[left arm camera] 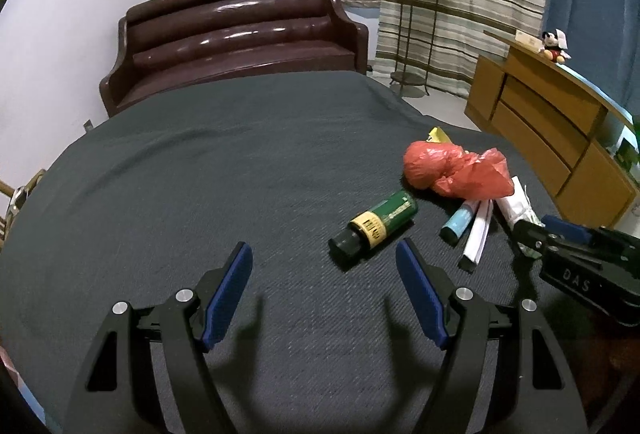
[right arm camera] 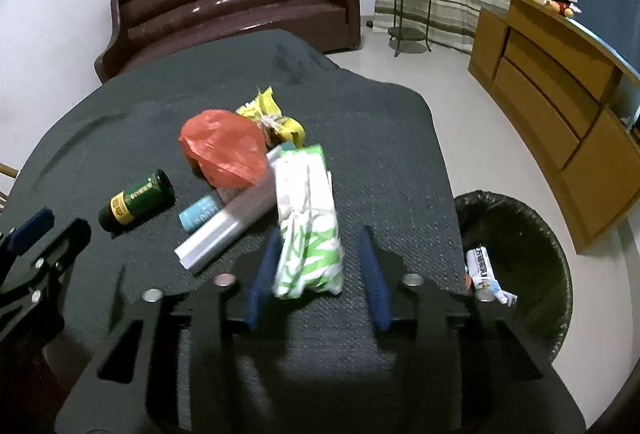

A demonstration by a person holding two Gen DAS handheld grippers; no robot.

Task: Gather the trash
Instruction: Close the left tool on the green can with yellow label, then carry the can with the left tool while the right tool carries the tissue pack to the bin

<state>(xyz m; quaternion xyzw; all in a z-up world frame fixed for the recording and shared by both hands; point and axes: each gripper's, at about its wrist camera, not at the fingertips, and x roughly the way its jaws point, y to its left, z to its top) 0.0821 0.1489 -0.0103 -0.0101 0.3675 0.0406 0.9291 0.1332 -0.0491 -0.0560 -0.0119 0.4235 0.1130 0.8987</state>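
Currently: right gripper (right arm camera: pixel 316 268) straddling green-white wrapper (right arm camera: pixel 308 222) on desk (right arm camera: pixel 400 154).
Jaws partly open, left pad touching, right apart; left gripper (left arm camera: pixel 324 262) wide, empty. Centre wrapper, close fully, carry to bin (right arm camera: pixel 516 218).

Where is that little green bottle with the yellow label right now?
The green bottle lies on its side on the dark tablecloth, left of the red plastic bag and the light blue tube, just ahead of the open left gripper.

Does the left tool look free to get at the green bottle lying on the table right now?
Probably yes. The left tool hangs open over bare cloth, and the green bottle lies just ahead to its right, apart from the other litter, with nothing between them.
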